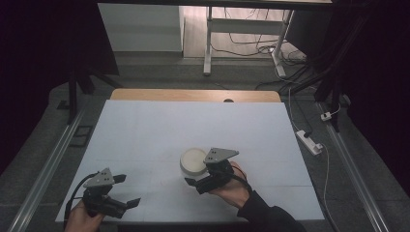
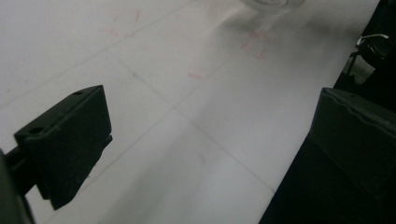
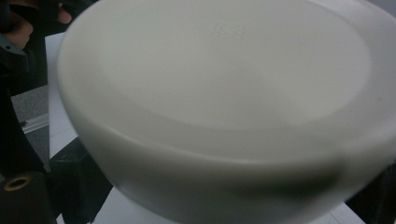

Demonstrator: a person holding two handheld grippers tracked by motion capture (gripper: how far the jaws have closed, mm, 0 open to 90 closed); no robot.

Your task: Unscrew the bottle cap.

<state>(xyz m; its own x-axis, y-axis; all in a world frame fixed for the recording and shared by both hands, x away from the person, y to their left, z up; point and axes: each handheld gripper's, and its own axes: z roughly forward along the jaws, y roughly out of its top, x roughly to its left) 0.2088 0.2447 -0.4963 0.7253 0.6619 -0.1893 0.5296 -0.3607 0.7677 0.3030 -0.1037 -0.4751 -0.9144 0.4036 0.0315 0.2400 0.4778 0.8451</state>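
Note:
A white round bowl [image 1: 193, 162] sits on the white table [image 1: 193, 125], right of centre near the front. In the right gripper view the bowl [image 3: 224, 93] is very close and blurred, its flat base turned up, spanning the gap between the jaws. My right gripper [image 1: 198, 180] is at the bowl's near side with its jaws spread wide around it; one finger [image 3: 74, 186] lies beside the bowl's rim. My left gripper [image 1: 128, 190] hovers at the table's front left corner, open with nothing in it, and bare table shows between its jaws [image 2: 210, 140].
Faint grid lines and red marks [image 2: 254, 46] lie on the table sheet. Its front edge [image 2: 280, 186] runs just by my left gripper's right jaw. A power strip [image 1: 309, 141] and cables lie on the floor to the right, and a desk frame [image 1: 209, 43] stands beyond the table.

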